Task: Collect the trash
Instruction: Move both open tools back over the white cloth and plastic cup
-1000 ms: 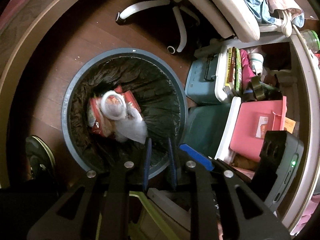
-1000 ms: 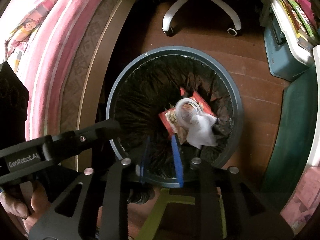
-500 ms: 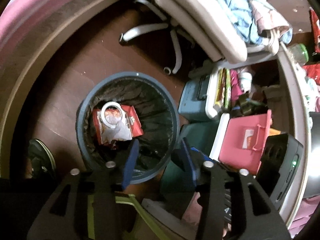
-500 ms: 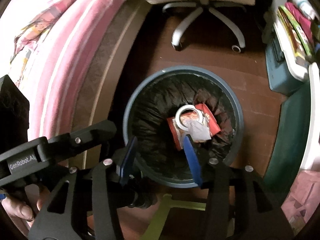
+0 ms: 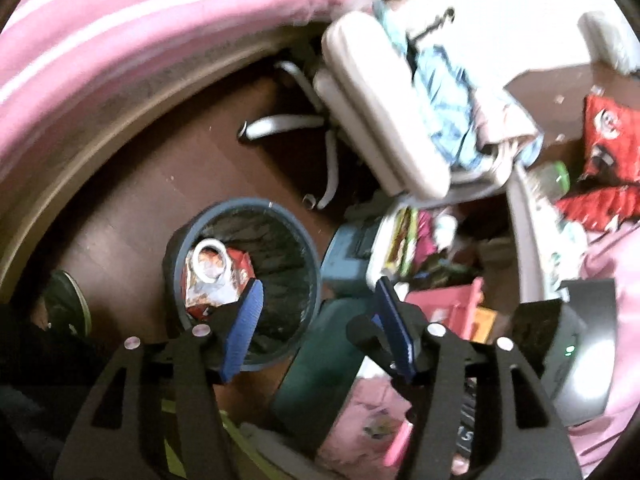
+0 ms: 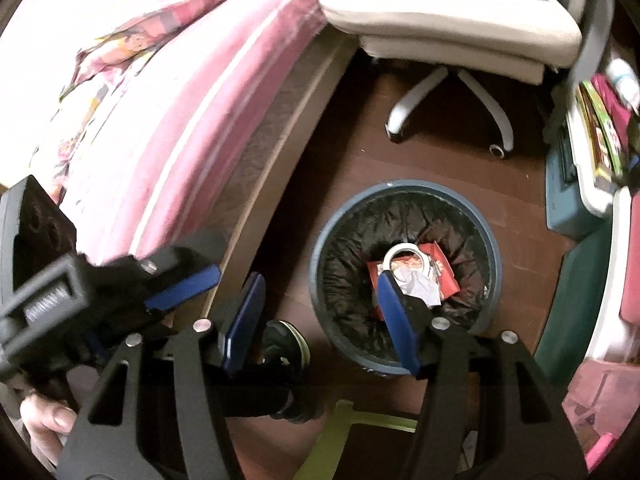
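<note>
Both grippers have risen away from the bin (image 6: 404,276), jaws just opened wide and empty: left gripper (image 5: 318,322), right gripper (image 6: 322,318). Wrappers (image 6: 416,276) lie inside the bin; red packets (image 5: 604,168) beyond it remain uncollected.

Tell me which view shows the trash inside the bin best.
The right wrist view: the bin sits near centre, with the red wrapper and white ring seen from above. The left wrist view shows them smaller, blurred, off to the left.

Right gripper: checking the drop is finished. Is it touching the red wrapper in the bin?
Apart. In the right wrist view, the open, empty right gripper is above the bin; the red wrapper lies inside.
</note>
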`<action>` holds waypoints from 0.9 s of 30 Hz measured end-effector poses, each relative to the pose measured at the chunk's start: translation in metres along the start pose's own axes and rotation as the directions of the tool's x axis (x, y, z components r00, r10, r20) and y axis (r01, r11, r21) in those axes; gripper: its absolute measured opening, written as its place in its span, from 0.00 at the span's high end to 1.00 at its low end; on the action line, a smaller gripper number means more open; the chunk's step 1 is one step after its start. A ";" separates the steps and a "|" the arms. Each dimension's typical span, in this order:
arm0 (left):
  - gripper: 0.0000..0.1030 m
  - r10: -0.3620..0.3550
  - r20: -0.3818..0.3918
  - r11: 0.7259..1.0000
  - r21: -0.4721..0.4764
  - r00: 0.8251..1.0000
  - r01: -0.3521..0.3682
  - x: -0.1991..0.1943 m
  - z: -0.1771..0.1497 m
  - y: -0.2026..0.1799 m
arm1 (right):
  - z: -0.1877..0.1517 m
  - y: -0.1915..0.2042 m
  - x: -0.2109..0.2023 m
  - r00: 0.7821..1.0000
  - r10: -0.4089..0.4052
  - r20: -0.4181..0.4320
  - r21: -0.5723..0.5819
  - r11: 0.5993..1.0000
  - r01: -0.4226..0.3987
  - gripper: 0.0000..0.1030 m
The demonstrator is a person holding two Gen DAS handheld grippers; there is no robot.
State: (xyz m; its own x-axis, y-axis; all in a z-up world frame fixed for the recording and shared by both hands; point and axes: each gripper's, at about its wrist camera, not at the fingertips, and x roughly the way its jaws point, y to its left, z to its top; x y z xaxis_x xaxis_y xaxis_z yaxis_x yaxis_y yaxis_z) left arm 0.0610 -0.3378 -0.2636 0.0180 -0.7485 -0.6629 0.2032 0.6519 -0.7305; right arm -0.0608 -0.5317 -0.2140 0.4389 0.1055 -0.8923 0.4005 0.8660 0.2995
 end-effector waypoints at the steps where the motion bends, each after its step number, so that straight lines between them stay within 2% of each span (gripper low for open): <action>1: 0.43 -0.007 0.018 1.000 -0.005 1.000 0.007 -0.011 0.001 0.001 | 0.001 0.006 -0.003 1.000 0.004 0.005 -0.013 1.000 -0.004 0.43; 6: 0.41 -0.029 0.119 0.999 -0.033 0.992 0.033 -0.065 0.009 0.011 | 0.008 0.050 -0.018 0.999 0.036 0.037 -0.115 0.993 -0.032 0.43; 9: 0.37 0.011 0.189 0.999 -0.050 0.982 -0.002 -0.102 0.014 0.018 | 0.012 0.081 -0.025 0.996 0.069 0.053 -0.175 0.983 -0.058 0.43; 13: 0.34 0.038 0.261 0.996 -0.089 0.965 -0.015 -0.144 0.017 0.031 | 0.018 0.130 -0.031 0.991 0.122 0.063 -0.263 0.959 -0.101 0.43; 18: 0.33 0.067 0.357 0.985 -0.170 0.932 -0.005 -0.196 0.016 0.063 | 0.026 0.191 -0.029 0.979 0.197 0.049 -0.356 0.919 -0.168 0.42; 27: 0.33 0.213 0.457 0.951 -0.298 0.864 -0.076 -0.275 0.019 0.128 | 0.029 0.286 -0.009 0.965 0.261 -0.009 -0.459 0.857 -0.236 0.42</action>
State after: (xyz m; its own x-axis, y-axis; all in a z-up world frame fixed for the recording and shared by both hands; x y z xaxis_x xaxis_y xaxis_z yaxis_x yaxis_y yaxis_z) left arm 0.1006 -0.0511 -0.1720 0.5064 -0.5634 -0.6528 -0.0999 0.7136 -0.6934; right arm 0.0729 -0.2993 -0.1106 0.5210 0.3327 -0.7860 -0.1297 0.9411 0.3123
